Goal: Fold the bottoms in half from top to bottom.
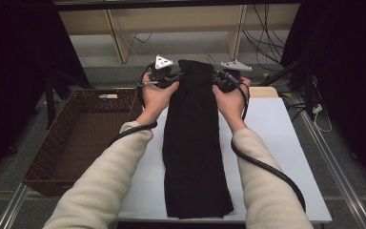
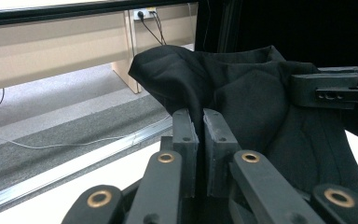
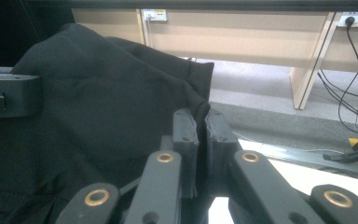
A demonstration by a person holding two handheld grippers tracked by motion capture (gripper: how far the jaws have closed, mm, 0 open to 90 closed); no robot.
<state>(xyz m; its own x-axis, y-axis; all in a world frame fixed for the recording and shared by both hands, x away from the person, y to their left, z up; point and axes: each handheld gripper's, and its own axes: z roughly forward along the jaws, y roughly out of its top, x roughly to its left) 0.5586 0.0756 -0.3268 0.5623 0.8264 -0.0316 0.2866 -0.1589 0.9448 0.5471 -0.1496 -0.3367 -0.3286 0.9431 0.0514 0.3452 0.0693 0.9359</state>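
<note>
A black garment (image 1: 193,143) is being held up at its far end, near the far edge of the desk (image 1: 286,143), while its near end is being left lying flat down to the near edge. Its left upper corner is being pinched between the closed jaws of the left tool (image 2: 200,122), and its right upper corner is being clamped likewise by the right tool (image 3: 201,122). A brown wicker basket (image 1: 57,143) is being kept just beside the desk's left edge.
</note>
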